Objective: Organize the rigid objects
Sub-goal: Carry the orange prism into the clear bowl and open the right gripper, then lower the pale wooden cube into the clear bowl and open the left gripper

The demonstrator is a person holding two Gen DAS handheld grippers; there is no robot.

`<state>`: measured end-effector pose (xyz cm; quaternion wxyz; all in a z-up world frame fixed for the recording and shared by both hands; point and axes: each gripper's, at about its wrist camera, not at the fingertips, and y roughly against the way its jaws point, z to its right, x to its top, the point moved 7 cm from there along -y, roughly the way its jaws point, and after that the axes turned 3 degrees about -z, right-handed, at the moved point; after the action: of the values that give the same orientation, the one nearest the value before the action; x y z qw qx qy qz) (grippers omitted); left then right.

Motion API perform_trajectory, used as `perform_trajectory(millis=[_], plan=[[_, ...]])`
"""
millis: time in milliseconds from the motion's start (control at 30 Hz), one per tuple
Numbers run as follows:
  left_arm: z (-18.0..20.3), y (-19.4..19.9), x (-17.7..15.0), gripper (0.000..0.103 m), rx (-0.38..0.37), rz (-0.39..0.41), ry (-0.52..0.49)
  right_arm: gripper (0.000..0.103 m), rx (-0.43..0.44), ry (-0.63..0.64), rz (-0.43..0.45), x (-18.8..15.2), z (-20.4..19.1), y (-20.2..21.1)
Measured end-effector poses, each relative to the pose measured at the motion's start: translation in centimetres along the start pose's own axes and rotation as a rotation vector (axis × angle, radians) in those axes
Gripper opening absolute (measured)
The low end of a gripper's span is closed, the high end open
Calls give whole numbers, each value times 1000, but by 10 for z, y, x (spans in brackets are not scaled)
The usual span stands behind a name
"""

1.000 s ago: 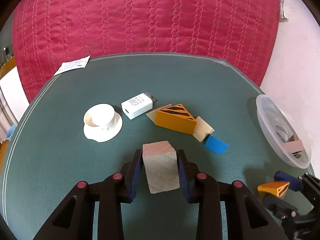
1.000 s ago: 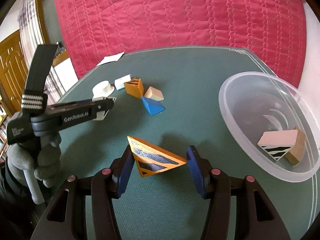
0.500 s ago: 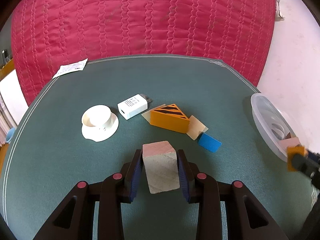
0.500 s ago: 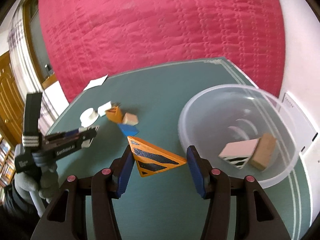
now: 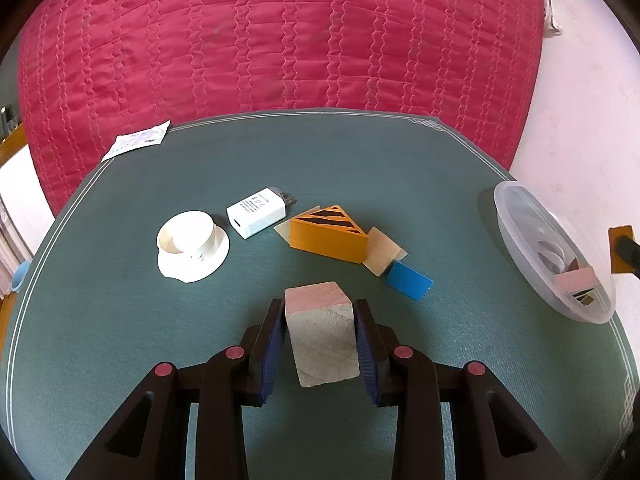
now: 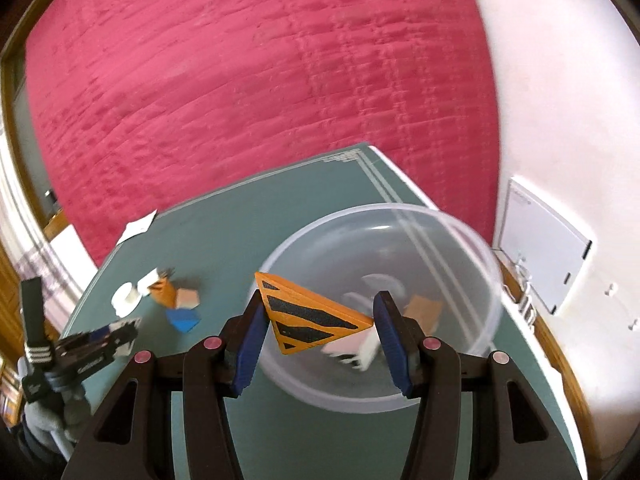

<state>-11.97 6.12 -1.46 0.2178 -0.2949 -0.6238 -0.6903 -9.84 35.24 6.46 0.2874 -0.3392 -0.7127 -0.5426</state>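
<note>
My left tool [image 5: 320, 340] is closed on a pale wooden block [image 5: 322, 338] with a pinkish top face, its blue pads pressed against both sides, held low over the green tabletop [image 5: 120, 340]. Ahead of it lie an orange wedge with black stripes [image 5: 328, 234], a tan block [image 5: 382, 254] touching the wedge's right end, and a blue block [image 5: 410, 286] just beside that. Farther left sit a white charger [image 5: 258, 216] and a white round dish [image 5: 194, 246].

My right tool [image 6: 320, 330] grips an orange striped triangle [image 6: 308, 318] between its pads, held above the near rim of the clear plastic bowl [image 6: 460, 240]. Inside the bowl I see a tan block [image 6: 424, 310] and a pinkish piece with black stripes [image 6: 356, 348], somewhat blurred. The bowl sits near the tabletop's right edge.
</note>
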Motion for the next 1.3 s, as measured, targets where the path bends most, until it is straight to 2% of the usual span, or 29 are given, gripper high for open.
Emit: perform_trajectory(millis=[300,600,667,733,1033,1300], plan=[[4,1,-2,36,-1,-4,-10,54,-66,-58,11,3,27,-6],[7,-1,-2,36,0,-8,-15,55,-80,-108,20,3,43,-12],[7,-1,-2,36,0,-8,-15,64,-78,-120,23,4,45,-12],[7,-1,-2,36,1,-8,-16,66,-81,-137,32,5,49,-10],[10,-2,-4,36,-1,-16,-20,66,-104,-170,47,7,60,-6],[33,0,-3,36,-35,-39,-56,66,-142,-212,73,9,75,4]])
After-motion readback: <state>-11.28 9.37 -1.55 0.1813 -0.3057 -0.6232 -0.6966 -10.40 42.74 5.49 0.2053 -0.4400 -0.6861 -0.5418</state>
